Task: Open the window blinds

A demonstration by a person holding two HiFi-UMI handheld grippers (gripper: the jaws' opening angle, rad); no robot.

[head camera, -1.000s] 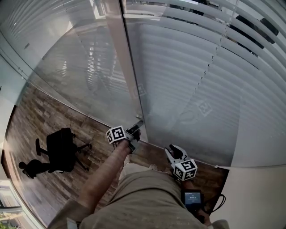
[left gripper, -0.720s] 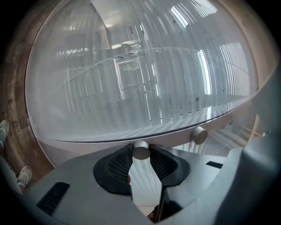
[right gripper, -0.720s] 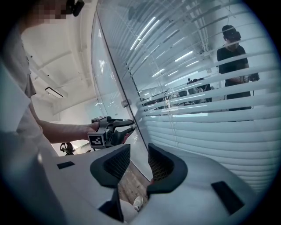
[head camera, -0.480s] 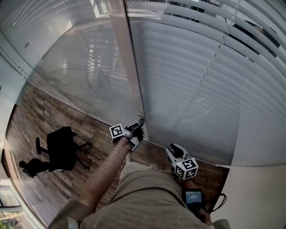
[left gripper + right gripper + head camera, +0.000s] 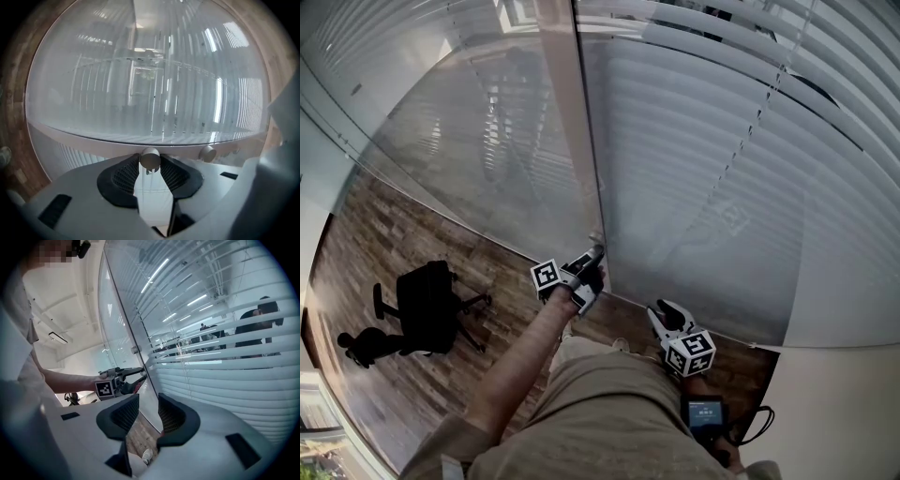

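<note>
White horizontal blinds point(image 5: 722, 178) cover the window on the right, and their upper slats show dark gaps. At the blind's left edge, low down, my left gripper point(image 5: 592, 259) is level. In the left gripper view its pads press on both sides of the round end of the blind's wand point(image 5: 150, 158), so the left gripper point(image 5: 150, 163) is shut on it. My right gripper point(image 5: 666, 317) hangs lower and to the right, apart from the blinds and open. Nothing sits between the right gripper's point(image 5: 149, 411) pads. The left gripper point(image 5: 133, 377) also shows in the right gripper view.
A glass wall with a pale frame post point(image 5: 572, 122) stands left of the blinds. A black office chair point(image 5: 427, 305) stands on the wood floor to the left. A lift cord point(image 5: 750, 122) hangs down the slats. A plain wall point(image 5: 844, 403) is on the right.
The left gripper has rolled about its own line while staying at the wand. The right gripper has kept still.
</note>
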